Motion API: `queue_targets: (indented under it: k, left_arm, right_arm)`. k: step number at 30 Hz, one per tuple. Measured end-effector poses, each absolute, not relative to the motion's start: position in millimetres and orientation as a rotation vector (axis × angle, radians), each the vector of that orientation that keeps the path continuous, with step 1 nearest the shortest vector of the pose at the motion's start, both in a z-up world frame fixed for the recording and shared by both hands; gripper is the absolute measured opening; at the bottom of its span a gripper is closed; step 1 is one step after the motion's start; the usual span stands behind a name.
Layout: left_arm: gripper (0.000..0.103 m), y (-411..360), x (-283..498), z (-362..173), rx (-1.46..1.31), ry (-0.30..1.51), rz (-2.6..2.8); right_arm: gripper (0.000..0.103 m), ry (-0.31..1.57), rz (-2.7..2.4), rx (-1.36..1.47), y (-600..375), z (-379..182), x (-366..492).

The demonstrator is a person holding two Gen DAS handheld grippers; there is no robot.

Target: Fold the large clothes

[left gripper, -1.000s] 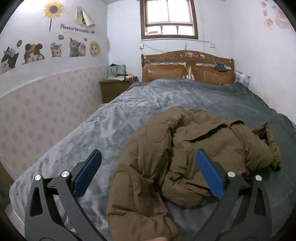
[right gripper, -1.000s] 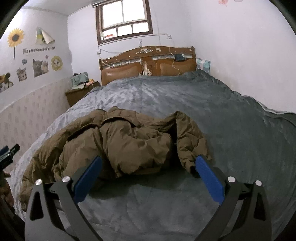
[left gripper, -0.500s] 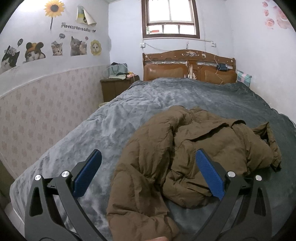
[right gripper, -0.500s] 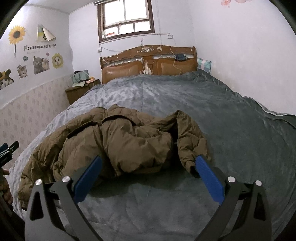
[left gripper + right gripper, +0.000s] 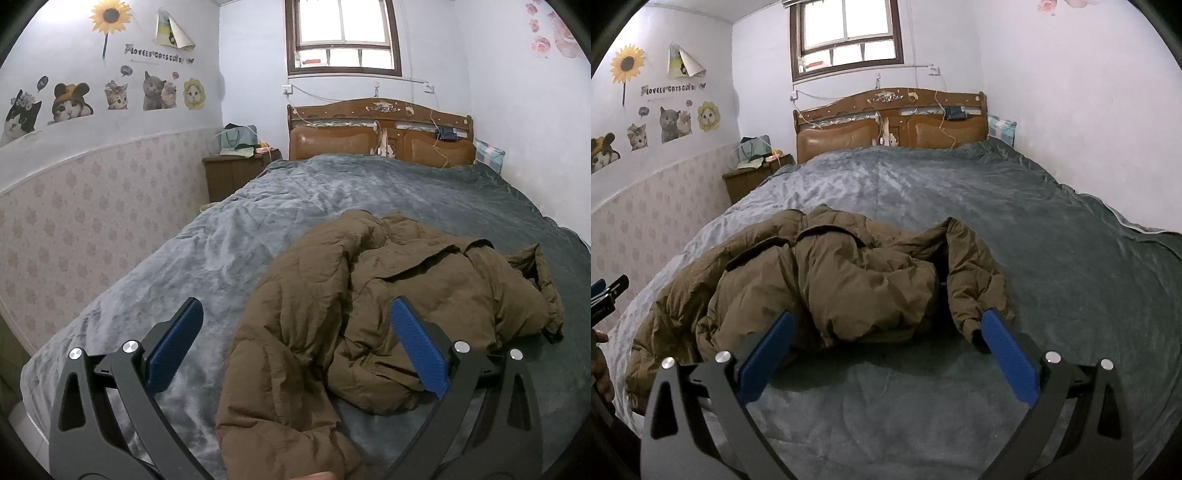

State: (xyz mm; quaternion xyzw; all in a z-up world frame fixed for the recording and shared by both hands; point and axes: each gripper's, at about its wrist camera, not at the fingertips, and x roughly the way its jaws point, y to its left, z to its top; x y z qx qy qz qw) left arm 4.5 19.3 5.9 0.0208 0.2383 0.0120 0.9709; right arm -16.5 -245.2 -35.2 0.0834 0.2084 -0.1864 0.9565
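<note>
A brown puffer jacket (image 5: 369,302) lies crumpled in a heap on the grey blanket of the bed (image 5: 280,206). In the left wrist view my left gripper (image 5: 295,336) hovers open above the jacket's near left part, nothing between its blue pads. The right wrist view shows the same jacket (image 5: 827,280) from the right side, one sleeve hanging toward the right pad (image 5: 1008,350). My right gripper (image 5: 886,347) is open, just short of the jacket's near edge, over bare blanket. The left gripper's tip (image 5: 609,291) and a hand show at that view's left edge.
A wooden headboard (image 5: 380,129) stands at the far end under a window. A brown nightstand (image 5: 236,173) with bags sits at the far left. The wallpapered wall (image 5: 74,229) runs close along the bed's left side; a white wall bounds the right.
Both cameras have drifted slightly; the jacket sits a little further right in the left view and the right gripper has edged closer. The jacket itself has not moved. Both grippers stay open.
</note>
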Motion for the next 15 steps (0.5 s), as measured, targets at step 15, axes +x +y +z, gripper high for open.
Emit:
queue_targets:
  k: [15]
  left_arm:
    - [0.1,21.6,5.5,5.5,0.035,0.496,0.039]
  right_arm:
    - [0.101,0.422,-0.378,0.168,-244.6,-34.7,-15.6]
